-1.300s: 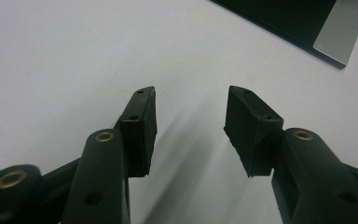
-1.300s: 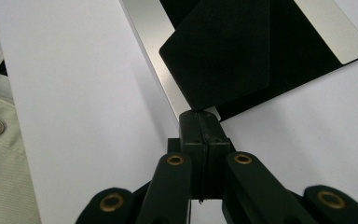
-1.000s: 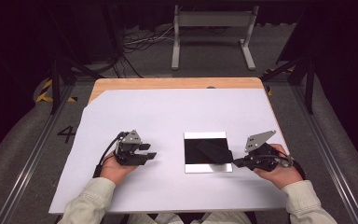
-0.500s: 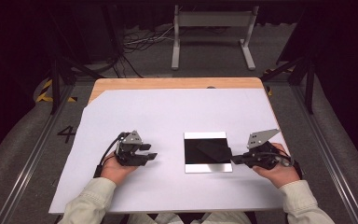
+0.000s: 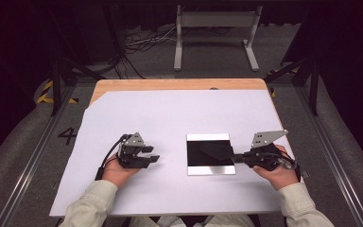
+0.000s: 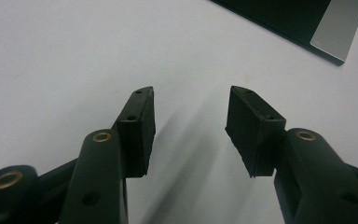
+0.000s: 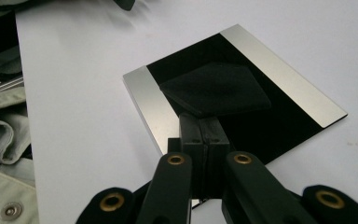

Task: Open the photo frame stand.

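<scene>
Grippers first: the right gripper (image 7: pixel 199 122) has its jaws pressed together at the near edge of a black square piece (image 7: pixel 215 88), which looks like thin fabric or foam. It's hard to say whether a bit of that edge is actually pinched between them or the tips are just touching it, because the jaws cover that spot. In the high view the right gripper (image 5: pixel 234 158) reaches in from the right side, with its tips over the tray.

The black piece lies flat and turned like a diamond on a dark tray (image 7: pixel 145 93) with shiny silver strips along two opposite sides. The tray (image 5: pixel 208 170) sits flat on the white surface (image 5: pixel 179 113), a little right of the middle and close to the person's side.

The left gripper (image 6: pixel 189 122) has its jaws well apart with nothing between them, just bare white sheet underneath. One corner of the tray (image 6: pixel 338 32) peeks in at the top right of its view. From above, the left gripper (image 5: pixel 154 155) rests low on the surface, left of the tray and clear of it, pointing toward it.

Both hands come in from the bottom edge, in light-coloured sleeves (image 5: pixel 99 203).
</scene>
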A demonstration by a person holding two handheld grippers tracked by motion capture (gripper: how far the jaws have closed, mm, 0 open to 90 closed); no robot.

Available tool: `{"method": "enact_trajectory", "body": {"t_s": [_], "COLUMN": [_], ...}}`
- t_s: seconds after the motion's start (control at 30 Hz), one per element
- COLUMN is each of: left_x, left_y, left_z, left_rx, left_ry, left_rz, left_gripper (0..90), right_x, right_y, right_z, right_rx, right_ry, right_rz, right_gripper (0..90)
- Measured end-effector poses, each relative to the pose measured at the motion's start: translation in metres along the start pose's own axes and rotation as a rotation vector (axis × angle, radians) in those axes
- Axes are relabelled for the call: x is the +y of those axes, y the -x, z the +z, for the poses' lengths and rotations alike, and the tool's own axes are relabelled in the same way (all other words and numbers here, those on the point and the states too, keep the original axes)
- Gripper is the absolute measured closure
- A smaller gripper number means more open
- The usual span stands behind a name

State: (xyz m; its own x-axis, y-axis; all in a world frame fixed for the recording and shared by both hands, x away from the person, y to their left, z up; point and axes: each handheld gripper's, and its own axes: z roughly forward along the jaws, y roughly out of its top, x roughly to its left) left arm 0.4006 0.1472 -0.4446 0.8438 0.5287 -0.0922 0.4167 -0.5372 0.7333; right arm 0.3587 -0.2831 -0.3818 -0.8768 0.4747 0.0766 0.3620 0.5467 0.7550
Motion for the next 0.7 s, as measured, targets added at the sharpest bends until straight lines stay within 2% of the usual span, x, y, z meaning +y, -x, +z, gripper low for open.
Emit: {"method": "enact_trajectory", "body": {"t_s": [0.13, 0.6, 0.7], "left_x": [0.0000, -0.0002, -0.0003], "left_y": [-0.0001, 0.0000, -0.0004], "left_z": [0.0003, 0.0016, 0.0014], "left_rx": [0.000, 0.001, 0.000], "left_ry": [-0.001, -0.005, -0.004], "left_rz": [0.001, 0.000, 0.000], "left_gripper": [52.3, 51.9, 51.8], "right_x": [0.0009, 0.0011, 0.0024], "right_y": [-0.0009, -0.0005, 0.0007], "right_z": [0.0005, 0.0000, -0.0091], "right_rx": [-0.007, -0.009, -0.027], "right_ry": [0.018, -0.010, -0.010], "right_rz": [0.004, -0.004, -0.003], "right_gripper": [90.0, 89.9, 89.8]}}
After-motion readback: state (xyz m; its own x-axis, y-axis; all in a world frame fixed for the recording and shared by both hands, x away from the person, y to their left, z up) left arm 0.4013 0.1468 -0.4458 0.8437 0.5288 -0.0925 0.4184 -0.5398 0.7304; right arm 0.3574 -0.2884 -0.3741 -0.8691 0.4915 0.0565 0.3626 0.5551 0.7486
